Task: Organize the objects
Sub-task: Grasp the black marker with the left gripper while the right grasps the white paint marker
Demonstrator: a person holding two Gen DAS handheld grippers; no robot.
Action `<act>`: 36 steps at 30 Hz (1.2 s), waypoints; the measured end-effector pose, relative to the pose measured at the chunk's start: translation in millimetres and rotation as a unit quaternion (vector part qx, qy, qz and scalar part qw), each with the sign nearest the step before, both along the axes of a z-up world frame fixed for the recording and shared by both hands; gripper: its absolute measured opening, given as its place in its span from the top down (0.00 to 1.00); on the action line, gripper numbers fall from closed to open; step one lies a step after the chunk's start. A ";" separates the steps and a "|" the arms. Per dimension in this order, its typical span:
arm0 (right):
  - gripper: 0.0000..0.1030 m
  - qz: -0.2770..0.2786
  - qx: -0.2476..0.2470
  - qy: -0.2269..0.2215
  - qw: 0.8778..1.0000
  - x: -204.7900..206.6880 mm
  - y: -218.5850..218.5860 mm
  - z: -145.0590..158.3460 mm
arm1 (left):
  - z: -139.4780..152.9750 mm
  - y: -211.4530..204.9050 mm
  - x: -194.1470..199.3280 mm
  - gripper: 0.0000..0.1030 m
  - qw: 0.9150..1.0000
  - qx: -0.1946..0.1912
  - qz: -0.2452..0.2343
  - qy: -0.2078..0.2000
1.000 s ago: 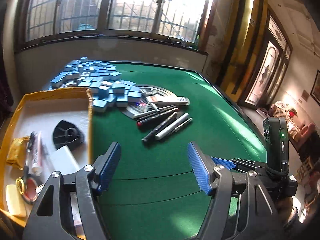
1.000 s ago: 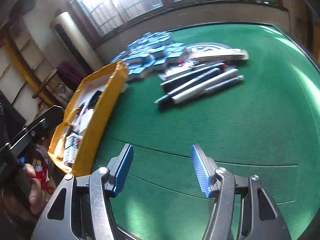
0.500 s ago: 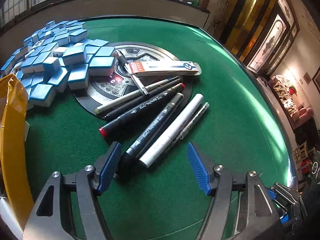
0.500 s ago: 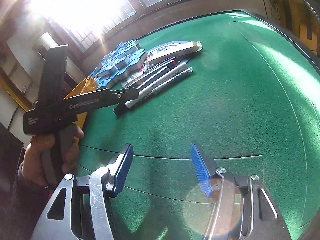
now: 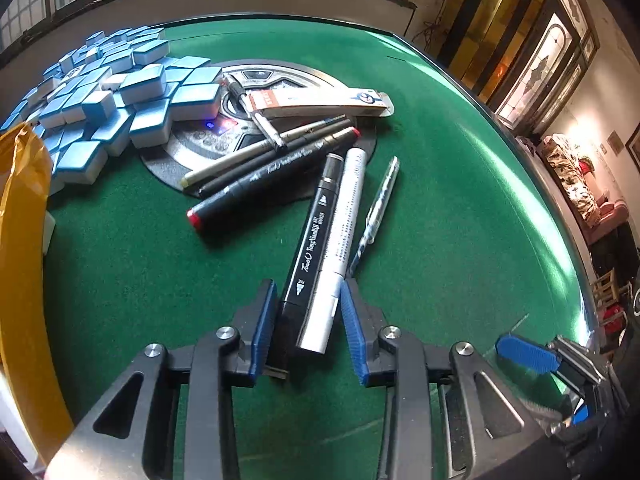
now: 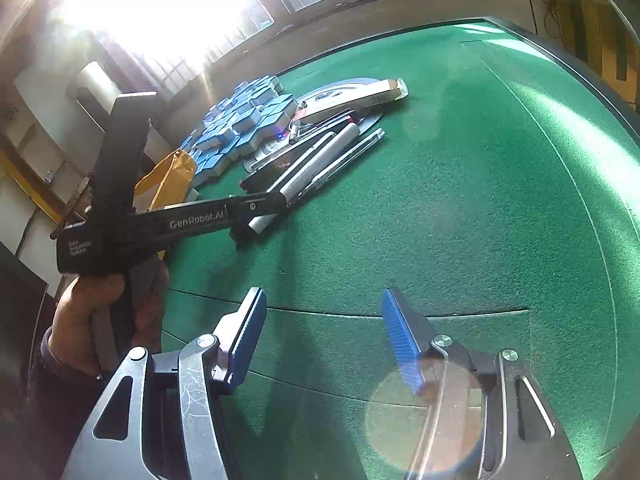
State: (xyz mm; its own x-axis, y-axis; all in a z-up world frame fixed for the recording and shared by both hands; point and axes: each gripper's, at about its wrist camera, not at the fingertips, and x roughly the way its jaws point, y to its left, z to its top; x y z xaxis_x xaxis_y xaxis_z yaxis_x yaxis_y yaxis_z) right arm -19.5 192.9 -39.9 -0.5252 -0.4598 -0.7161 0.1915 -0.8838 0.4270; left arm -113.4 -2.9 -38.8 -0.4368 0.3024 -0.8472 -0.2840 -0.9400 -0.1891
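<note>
On the green counter [image 5: 460,184], far left in the left wrist view, sits a yellow tray [image 5: 24,264] edge, and beside it a heap of blue tiles [image 5: 108,92] spills toward a round centre plate [image 5: 208,140]. Across that plate lie a cream pen [image 5: 256,148] and a red-capped marker [image 5: 272,172], with a long white box [image 5: 320,100] behind them. Moving right, the black marker [image 5: 316,224] and the white marker [image 5: 344,220] lie side by side, and a clear pen [image 5: 378,200] rests just beside the white one. Now the left tool [image 5: 307,312]: its blue pads bracket the near ends of both markers, the left pad touching the black one, a small gap showing at the right pad, so not clamped yet. Over in the right wrist view, the left tool [image 6: 276,204] reaches into the marker pile from the left, a hand [image 6: 100,312] on its grip. Further right, the right tool [image 6: 322,332] hovers over bare green felt, jaws spread wide, holding nothing.
</note>
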 end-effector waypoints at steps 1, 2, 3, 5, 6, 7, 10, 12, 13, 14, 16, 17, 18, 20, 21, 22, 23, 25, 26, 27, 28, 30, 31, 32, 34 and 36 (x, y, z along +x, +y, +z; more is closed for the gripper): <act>0.47 0.001 0.002 0.001 1.000 0.6 -1.2 0.6 | 0.3 -2.3 10.9 0.74 1.000 0.000 0.000 -0.002; 0.47 0.001 0.003 0.002 1.000 1.4 -2.2 1.0 | 0.2 -4.6 22.2 0.74 1.000 -0.001 0.001 -0.001; 0.47 0.003 0.004 0.001 1.000 1.4 -3.8 1.0 | 0.3 -7.7 34.9 0.74 1.000 -0.002 0.005 -0.001; 0.47 0.006 0.007 -0.001 1.000 0.6 -7.5 0.7 | 1.0 -15.1 58.4 0.74 1.000 0.010 0.013 -0.007; 0.47 0.008 0.009 -0.002 1.000 0.0 -9.9 0.4 | 1.4 -19.3 69.0 0.74 1.000 0.016 0.018 -0.010; 0.47 0.011 0.010 -0.003 1.000 -1.0 -12.7 0.0 | 0.8 -23.1 77.4 0.74 0.999 0.024 0.024 -0.014; 0.47 0.025 0.010 -0.009 1.000 -3.8 -24.4 -0.7 | 0.5 -33.7 96.9 0.74 0.998 0.057 0.035 -0.021; 0.47 0.040 0.011 -0.014 0.999 -5.9 -35.5 -0.7 | 2.2 -40.3 104.9 0.73 0.996 0.072 0.041 -0.024; 0.47 0.049 0.013 -0.016 0.999 -6.5 -42.0 -0.4 | 4.8 -43.3 109.0 0.73 0.996 0.076 0.042 -0.021; 0.47 0.059 0.016 -0.017 0.998 -7.2 -49.4 0.5 | 7.7 -45.7 113.0 0.73 0.996 0.078 0.044 -0.014; 0.47 0.081 0.036 -0.012 0.996 -8.1 -66.2 1.7 | 14.1 -52.0 118.7 0.72 0.996 0.072 0.057 0.001; 0.47 0.084 0.048 -0.012 0.995 -9.3 -74.5 1.5 | 16.4 -54.2 120.3 0.72 0.996 0.070 0.061 0.007; 0.47 0.088 0.055 -0.012 0.995 -10.8 -81.0 1.4 | 18.0 -56.3 121.4 0.72 0.996 0.068 0.062 0.011; 0.50 0.092 0.070 -0.015 0.993 -15.6 -92.5 -1.0 | 19.5 -60.2 122.9 0.72 0.995 0.065 0.067 0.015; 0.54 0.090 0.078 -0.019 0.993 -18.4 -96.7 -2.8 | 19.2 -61.7 122.0 0.72 0.995 0.067 0.070 0.014; 0.59 0.090 0.086 -0.022 0.992 -20.5 -100.8 -5.1 | 19.2 -62.8 121.3 0.72 0.995 0.067 0.072 0.013; 0.62 0.091 0.098 -0.026 0.991 -22.2 -105.0 -7.9 | 19.4 -65.0 121.6 0.72 0.995 0.068 0.075 0.013; 0.73 0.094 0.107 -0.024 0.990 -21.2 -107.5 -7.8 | 19.8 -66.2 120.6 0.72 0.995 0.069 0.077 0.013; 0.77 0.097 0.109 -0.023 0.989 -19.7 -107.5 -7.5 | 20.2 -66.6 120.7 0.72 0.995 0.070 0.076 0.013; 0.81 0.096 0.113 -0.024 0.989 -18.0 -105.7 -7.6 | 20.1 -65.4 120.0 0.72 0.995 0.068 0.074 0.012; 0.84 0.090 0.123 -0.026 0.988 -16.0 -102.3 -8.2 | 19.9 -63.4 119.0 0.72 0.995 0.065 0.072 0.013; 0.88 0.075 0.140 -0.028 0.987 -12.7 -91.8 -10.2 | 19.1 -59.0 116.9 0.72 0.996 0.059 0.068 0.014; 0.88 0.070 0.143 -0.030 0.987 -10.6 -85.5 -9.8 | 18.3 -56.3 114.4 0.72 0.996 0.057 0.068 0.012; 0.88 0.063 0.147 -0.031 0.987 -8.4 -78.9 -9.2 | 17.7 -53.1 111.6 0.72 0.996 0.054 0.066 0.009; 0.88 0.053 0.156 -0.027 0.986 -4.2 -66.9 -8.6 | 17.2 -44.5 104.5 0.72 0.997 0.045 0.059 0.011; 0.88 0.050 0.148 -0.025 0.987 -0.8 -57.6 -8.2 | 15.8 -34.1 96.0 0.72 0.998 0.033 0.049 0.014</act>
